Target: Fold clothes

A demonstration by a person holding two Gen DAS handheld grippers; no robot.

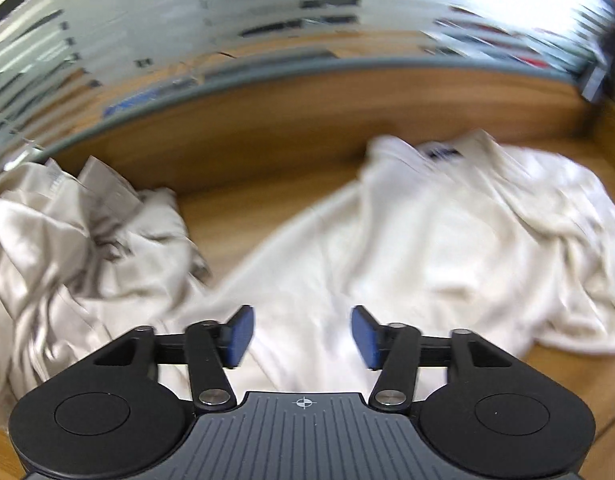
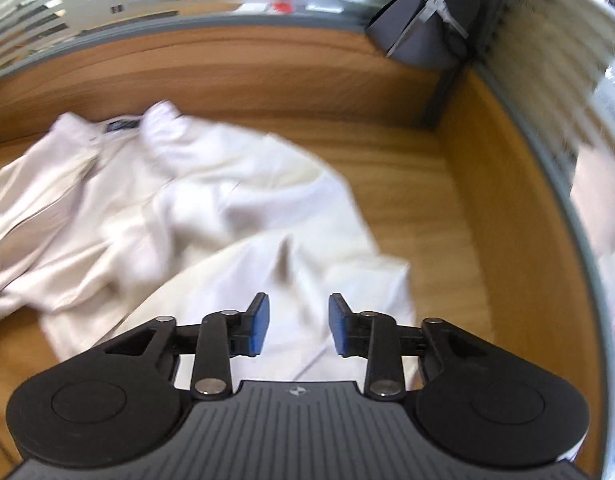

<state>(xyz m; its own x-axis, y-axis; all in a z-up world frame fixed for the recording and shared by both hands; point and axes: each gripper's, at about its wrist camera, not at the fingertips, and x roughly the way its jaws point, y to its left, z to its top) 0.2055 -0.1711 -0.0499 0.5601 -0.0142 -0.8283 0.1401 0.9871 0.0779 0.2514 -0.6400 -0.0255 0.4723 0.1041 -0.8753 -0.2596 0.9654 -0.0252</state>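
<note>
A: Position of shirt (image 1: 427, 240)?
B: Spread on table (image 1: 307, 128), collar at upper frame, directly under 2 claws.
A: Claw states?
B: Left claw (image 1: 303, 334) and right claw (image 2: 298, 324) released, grasping nothing.

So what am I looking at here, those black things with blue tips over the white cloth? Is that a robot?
No robot arm: a person holds one hand-held claw in each hand, and each claw carries a wide-angle camera looking forward along its two fingers. One picture is from the left claw, the other from the right claw. The blue tips are grip pads. On the wooden table lies a cream shirt with a dark neck label, spread out but rumpled. The left view also shows a second, crumpled beige garment beside it. Both claws stand open above the shirt, holding nothing. The pictures are blurred.
</note>
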